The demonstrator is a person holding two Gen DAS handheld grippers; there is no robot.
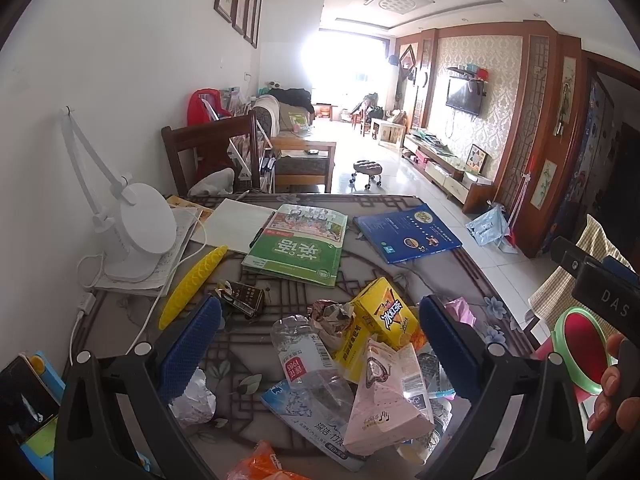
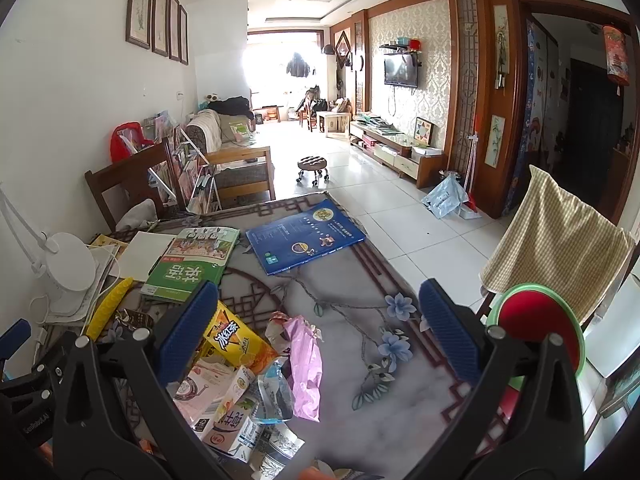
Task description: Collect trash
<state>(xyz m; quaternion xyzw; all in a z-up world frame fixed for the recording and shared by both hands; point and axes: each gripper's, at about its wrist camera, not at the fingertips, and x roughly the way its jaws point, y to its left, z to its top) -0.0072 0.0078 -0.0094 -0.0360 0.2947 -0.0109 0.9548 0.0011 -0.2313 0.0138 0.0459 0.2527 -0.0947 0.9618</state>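
A heap of trash lies on the patterned table [image 1: 360, 268]: a crushed clear bottle [image 1: 308, 364], a yellow drink carton [image 1: 384, 316], a pink carton [image 1: 384, 400], a blue tissue pack [image 1: 304, 420] and crumpled paper [image 1: 332, 314]. My left gripper [image 1: 320, 344] hangs open above the heap, nothing between its blue pads. In the right wrist view the yellow carton [image 2: 236, 340], a pink wrapper [image 2: 306, 364] and a milk carton [image 2: 236, 420] lie low and left. My right gripper [image 2: 320, 344] is open over the tablecloth [image 2: 400, 392], beside the pink wrapper.
A white desk lamp [image 1: 136, 232], a green book [image 1: 300, 248], a blue book [image 1: 408, 232], a yellow toy [image 1: 192, 284] and a dark packet [image 1: 244, 298] lie on the table. A green-rimmed red bin [image 2: 540, 328] sits off the right edge. A cloth-draped chair [image 2: 556, 240] stands behind it.
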